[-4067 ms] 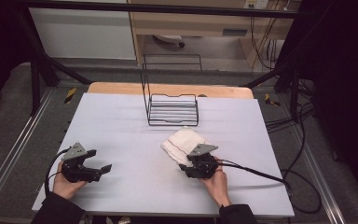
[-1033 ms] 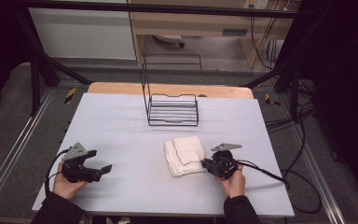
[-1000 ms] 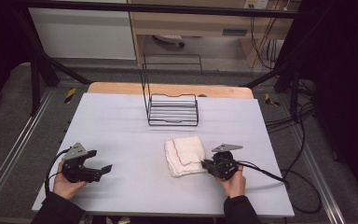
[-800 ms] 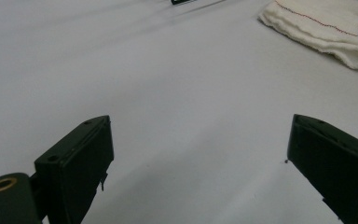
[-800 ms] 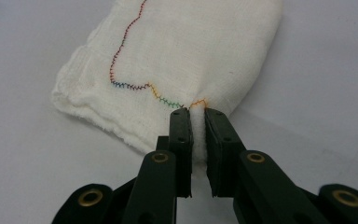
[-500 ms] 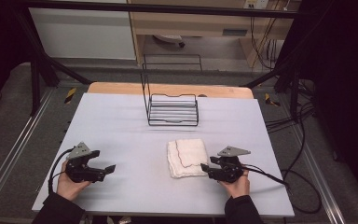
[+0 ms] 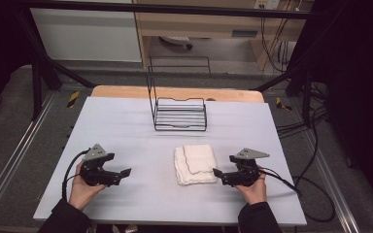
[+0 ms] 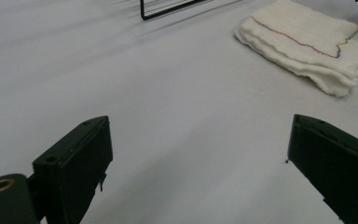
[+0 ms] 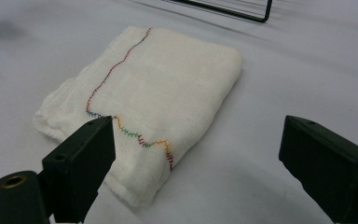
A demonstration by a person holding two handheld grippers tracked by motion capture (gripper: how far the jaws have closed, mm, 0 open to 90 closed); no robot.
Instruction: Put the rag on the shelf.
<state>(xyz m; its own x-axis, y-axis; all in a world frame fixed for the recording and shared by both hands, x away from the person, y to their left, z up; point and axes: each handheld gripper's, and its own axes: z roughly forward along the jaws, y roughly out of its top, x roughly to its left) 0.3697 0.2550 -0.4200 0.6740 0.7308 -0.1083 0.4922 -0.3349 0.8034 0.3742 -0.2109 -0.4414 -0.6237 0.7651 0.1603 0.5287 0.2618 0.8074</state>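
Note:
A folded white cloth [image 7: 195, 164] with a coloured stitched line lies flat on the white table [image 7: 126, 126], right of the middle. My right gripper [image 7: 217, 172] sits just right of the cloth, pointing left at it; its jaws have just been opening and stand wide, with nothing pressed between them. In the right gripper view the cloth [image 9: 144, 107] lies just ahead of the gripper [image 9: 198, 140], its near corner by the left jaw. My left gripper [image 7: 125, 172] is open over bare table at the left; in its own view [image 8: 200, 135] the cloth [image 8: 307, 44] lies farther off.
A black wire rack [image 7: 179, 114] stands at the back middle of the table, behind the cloth. The table's wooden back edge [image 7: 175, 92] lies beyond it. A black cable [image 7: 291, 187] trails right from my right gripper.
My right gripper has opened, come off the cloth and drawn back to the right. The cloth now lies folded and flat. My left gripper has shifted right, toward the middle.

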